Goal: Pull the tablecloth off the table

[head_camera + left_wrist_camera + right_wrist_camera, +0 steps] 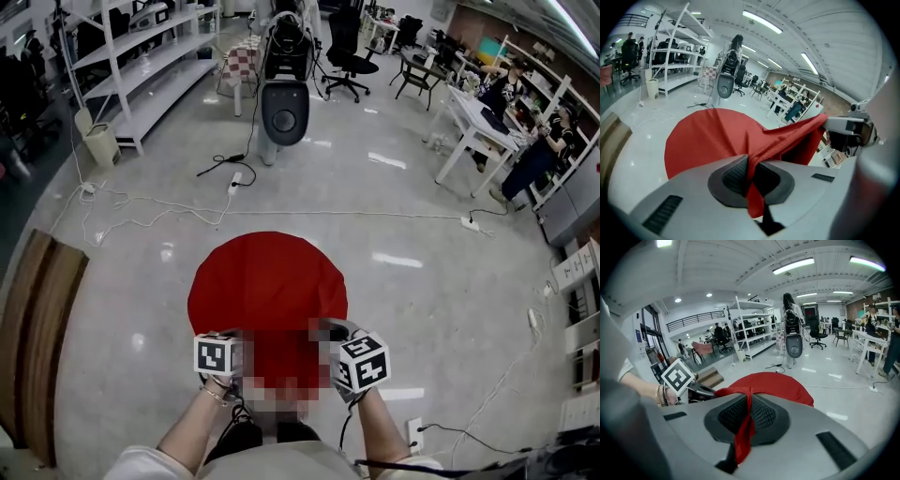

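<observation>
Left gripper view: left gripper [750, 169] and right gripper [749, 412] both pinch the hem of the round red fabric tablecloth [708, 136]. Beyond the jaws it drapes the counter. Grasp looks done; next, pull back evenly.

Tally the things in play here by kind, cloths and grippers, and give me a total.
Red tablecloth: 1
Grippers: 2, the left gripper and the right gripper, each shut on a pinched fold of the cloth
Total: 3
</observation>
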The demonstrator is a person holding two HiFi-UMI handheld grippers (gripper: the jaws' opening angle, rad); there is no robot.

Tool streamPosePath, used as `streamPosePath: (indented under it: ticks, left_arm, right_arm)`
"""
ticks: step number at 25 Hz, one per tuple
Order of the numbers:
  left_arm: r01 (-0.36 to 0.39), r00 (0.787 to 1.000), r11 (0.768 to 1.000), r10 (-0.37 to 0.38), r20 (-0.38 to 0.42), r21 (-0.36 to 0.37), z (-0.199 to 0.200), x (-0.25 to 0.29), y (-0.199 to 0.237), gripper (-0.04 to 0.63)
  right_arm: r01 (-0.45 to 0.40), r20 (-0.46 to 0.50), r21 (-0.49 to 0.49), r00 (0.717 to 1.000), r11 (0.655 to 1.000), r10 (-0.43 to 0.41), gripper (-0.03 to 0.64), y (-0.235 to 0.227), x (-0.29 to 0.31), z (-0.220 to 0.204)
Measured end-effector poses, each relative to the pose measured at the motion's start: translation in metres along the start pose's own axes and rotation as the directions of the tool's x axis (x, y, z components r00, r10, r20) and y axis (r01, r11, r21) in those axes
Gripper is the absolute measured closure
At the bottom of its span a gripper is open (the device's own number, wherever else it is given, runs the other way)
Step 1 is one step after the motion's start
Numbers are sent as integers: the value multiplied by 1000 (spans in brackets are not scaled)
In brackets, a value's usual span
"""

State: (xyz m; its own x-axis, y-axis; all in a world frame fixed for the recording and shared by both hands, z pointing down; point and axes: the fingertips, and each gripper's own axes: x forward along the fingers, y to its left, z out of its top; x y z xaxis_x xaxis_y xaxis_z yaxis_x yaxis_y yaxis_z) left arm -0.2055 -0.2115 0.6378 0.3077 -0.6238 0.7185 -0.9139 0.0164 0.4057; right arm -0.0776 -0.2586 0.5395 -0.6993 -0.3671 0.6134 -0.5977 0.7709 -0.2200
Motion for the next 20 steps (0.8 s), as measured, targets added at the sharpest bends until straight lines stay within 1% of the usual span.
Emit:
streamPosePath:
  ticks: [4,8,13,20]
  left_arm:
    - [-6,998,1000,7,69,-10,21,-21,2,577]
    - [-5,996,1000,3,90,21,34,-34,-8,577]
    - [8,991,998,-16,133,61,42,-47,-26,577]
    - [33,984,997,-45,171,71,56,-62,-42,577]
  right_arm:
    - [13,-19,28,1000,1000,-13,589,-2,3,-7]
    - [21,-22,41,1000,999,-20,589,2,7,-7]
    - [29,-18,22,999,999,-28,589,6,8,-4]
    - [26,16,42,1000,999,-27,589,4,1,2]
